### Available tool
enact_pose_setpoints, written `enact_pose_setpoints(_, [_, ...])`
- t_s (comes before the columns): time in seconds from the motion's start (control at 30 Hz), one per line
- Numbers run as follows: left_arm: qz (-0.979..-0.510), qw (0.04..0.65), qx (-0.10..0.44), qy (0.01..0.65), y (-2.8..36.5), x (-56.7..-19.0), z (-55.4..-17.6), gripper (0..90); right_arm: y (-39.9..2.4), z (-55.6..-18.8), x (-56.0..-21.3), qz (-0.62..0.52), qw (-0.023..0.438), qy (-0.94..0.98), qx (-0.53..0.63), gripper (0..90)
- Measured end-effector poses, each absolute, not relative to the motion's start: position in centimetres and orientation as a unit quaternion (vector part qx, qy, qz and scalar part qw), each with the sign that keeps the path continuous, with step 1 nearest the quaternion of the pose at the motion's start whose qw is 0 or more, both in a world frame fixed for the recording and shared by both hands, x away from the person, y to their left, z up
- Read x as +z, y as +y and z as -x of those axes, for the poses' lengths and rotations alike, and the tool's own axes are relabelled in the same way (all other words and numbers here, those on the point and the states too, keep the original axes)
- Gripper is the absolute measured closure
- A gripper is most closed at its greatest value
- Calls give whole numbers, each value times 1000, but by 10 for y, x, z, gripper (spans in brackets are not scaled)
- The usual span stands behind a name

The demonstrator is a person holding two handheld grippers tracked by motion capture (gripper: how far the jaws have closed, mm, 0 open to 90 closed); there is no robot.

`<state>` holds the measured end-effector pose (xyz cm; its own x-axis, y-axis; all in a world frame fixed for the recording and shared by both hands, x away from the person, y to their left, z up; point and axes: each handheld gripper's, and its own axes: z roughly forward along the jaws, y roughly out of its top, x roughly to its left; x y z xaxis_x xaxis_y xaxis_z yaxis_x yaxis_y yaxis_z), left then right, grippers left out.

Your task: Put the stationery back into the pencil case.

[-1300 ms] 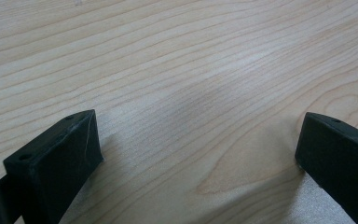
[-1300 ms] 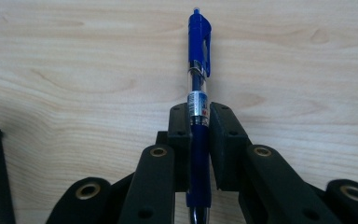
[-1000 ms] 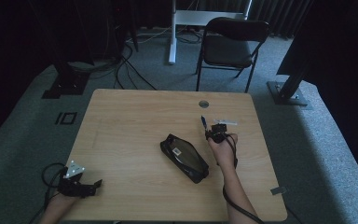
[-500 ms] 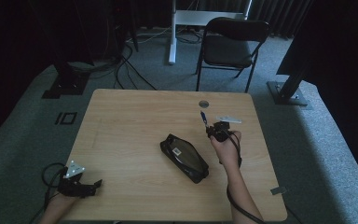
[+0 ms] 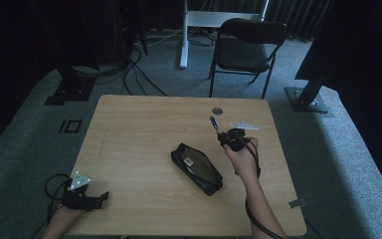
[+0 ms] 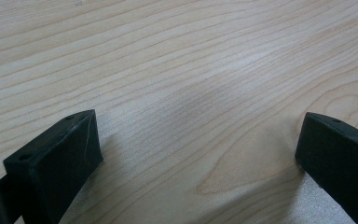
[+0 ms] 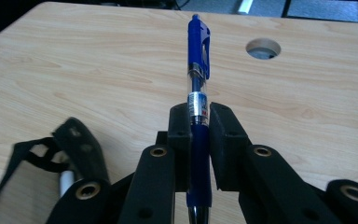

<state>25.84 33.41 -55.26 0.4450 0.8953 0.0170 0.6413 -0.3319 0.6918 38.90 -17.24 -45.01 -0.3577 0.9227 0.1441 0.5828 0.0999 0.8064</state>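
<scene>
Tool (image 7: 199,135) grips blue pen (image 7: 198,93); high view adds pouch (image 5: 197,168).

High view is dim overall: dark surround, near-black backdrop, only the table (image 5: 144,149) moderately lit, soft and low-contrast. Left gripper view is bright and even, pale glare patch mid-frame on the wood, soft shadows under the black jaws, near edges slightly blurred. Right gripper view is well lit and sharp on the pen (image 7: 198,107); bottom foreground is out of focus.
</scene>
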Motion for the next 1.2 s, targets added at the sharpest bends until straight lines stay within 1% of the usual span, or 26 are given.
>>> enact_pose_setpoints(0.7, [-791, 312, 203, 486, 334, -553, -259, 2, -155, -350, -416, -454, 200, 736, 460, 792])
enact_pose_setpoints(1.2, [-790, 313, 203, 486, 334, -553, -259, 2, -137, -328, -403, -394, 191, 768, 468, 792])
